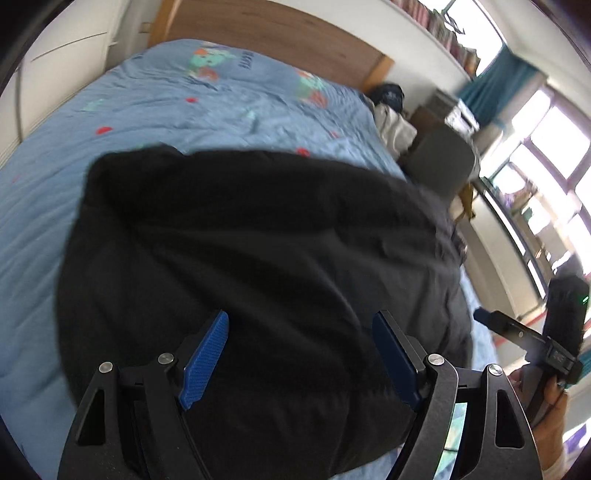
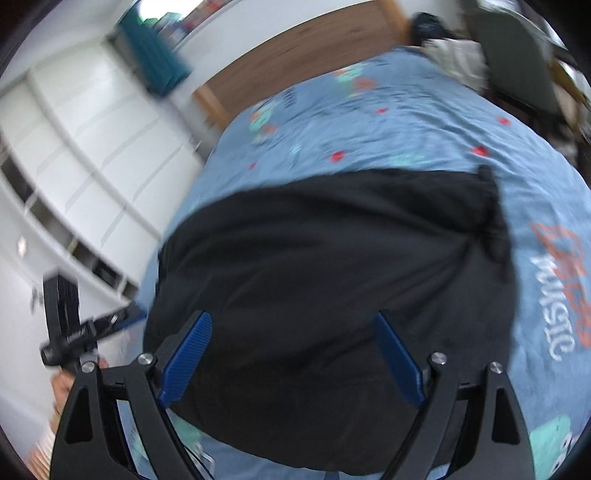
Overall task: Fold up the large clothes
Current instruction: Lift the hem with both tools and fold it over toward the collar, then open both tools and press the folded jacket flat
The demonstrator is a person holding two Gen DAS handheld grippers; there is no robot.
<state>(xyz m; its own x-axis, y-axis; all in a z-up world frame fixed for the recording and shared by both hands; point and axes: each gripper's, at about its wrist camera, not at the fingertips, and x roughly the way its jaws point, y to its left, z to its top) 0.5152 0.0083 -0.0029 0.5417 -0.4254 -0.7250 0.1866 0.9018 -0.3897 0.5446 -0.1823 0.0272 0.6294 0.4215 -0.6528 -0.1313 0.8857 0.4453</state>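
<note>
Fabric fills the middle of both views: a large black garment (image 1: 258, 266) of soft matte cloth, spread in a broad rounded heap on a light blue quilted bedspread (image 1: 110, 129) printed with red dots and teal-and-orange cartoon figures. In the left wrist view its upper edge runs across the frame's centre, with a squared corner at the upper left of the cloth and long shallow creases slanting down toward the bottom. In the right wrist view the same black garment (image 2: 332, 288) shows a bunched, puckered seam at its upper right edge, next to orange and white lettering on the bedspread (image 2: 369, 122).

Left gripper (image 1: 301, 358), lower centre of its frame: blue ribbed pads spread wide, nothing between them, the dark cloth lying beyond and under the gap. Whether the tips touch the fabric, I cannot tell. Right gripper (image 2: 295, 360), lower centre of its own frame: jaws just as wide and holding nothing, the garment spanning the whole space between the pads.

At the lower right of the left view the right gripper (image 1: 517, 332) shows again at the garment's edge. A brown wooden headboard (image 1: 277, 33) crosses the top, with white cupboards (image 2: 74, 147) at the left of the right view.
</note>
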